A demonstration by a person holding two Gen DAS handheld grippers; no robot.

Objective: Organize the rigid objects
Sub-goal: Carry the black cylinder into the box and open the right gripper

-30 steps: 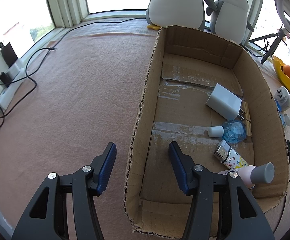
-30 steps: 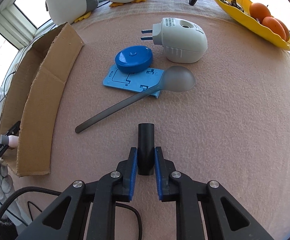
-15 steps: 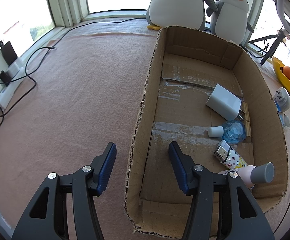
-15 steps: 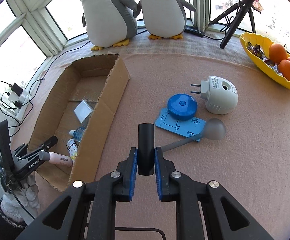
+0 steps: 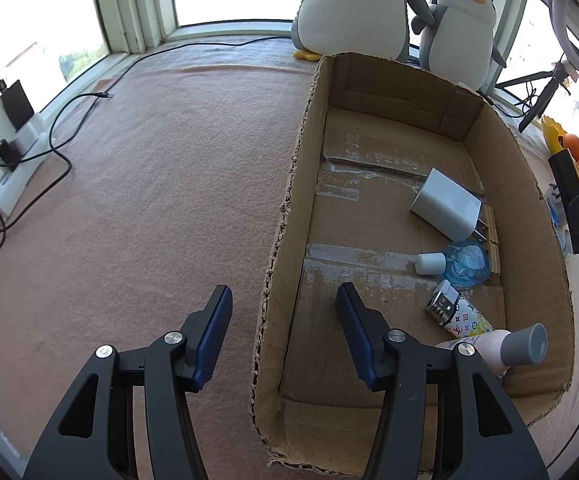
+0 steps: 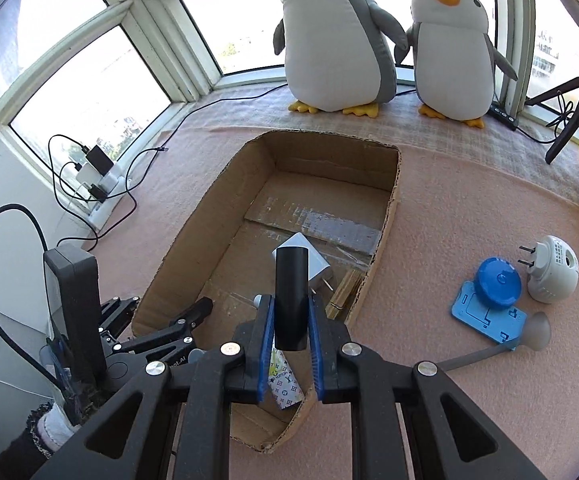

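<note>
Boxed in the cardboard box (image 6: 385, 216): white charger (image 5: 445, 204), blue bottle (image 5: 465, 264), patterned lighter (image 5: 459, 316), pink bottle (image 5: 505, 346). My right gripper (image 6: 289, 320) clamps a black cylinder (image 6: 291, 296) above the box's near end. My left gripper (image 5: 283, 316) straddles the box's left wall, jaws apart and empty. Left on the mat's right side: blue disc (image 6: 496, 286), white plug (image 6: 551, 276), spoon (image 6: 529, 332).

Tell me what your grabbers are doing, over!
Right gripper shut on black tube, above cardboard box. Left gripper open, astride box wall. Drop path looks clear.
</note>
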